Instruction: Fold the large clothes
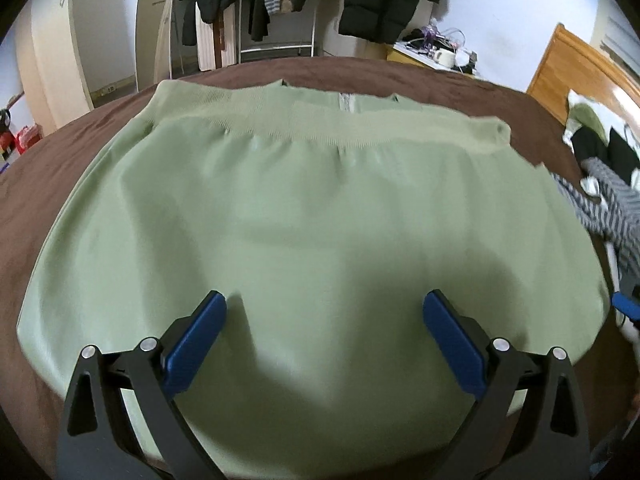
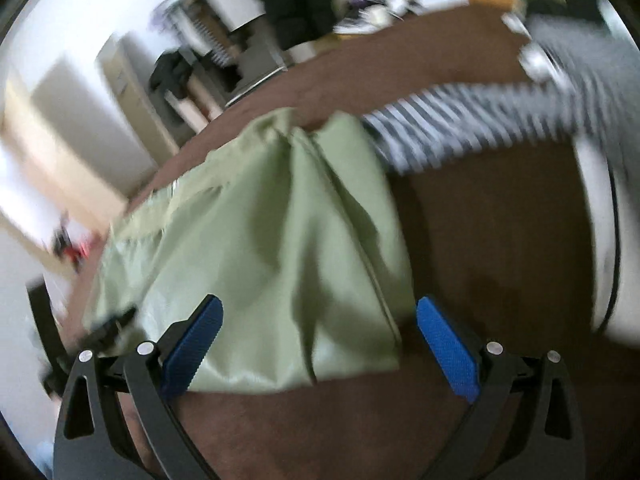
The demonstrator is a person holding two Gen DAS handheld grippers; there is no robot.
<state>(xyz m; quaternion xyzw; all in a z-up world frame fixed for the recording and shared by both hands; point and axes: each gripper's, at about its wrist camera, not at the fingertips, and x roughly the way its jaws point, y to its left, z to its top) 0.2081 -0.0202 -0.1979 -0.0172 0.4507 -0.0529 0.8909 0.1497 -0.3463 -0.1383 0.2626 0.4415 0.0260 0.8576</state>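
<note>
The green sweatshirt [image 1: 304, 216] looks soft, light and limp; its ribbed hem toward twelve o'clock should hold best. The left gripper [image 1: 324, 328] and right gripper [image 2: 318, 332] both gape, empty.
</note>
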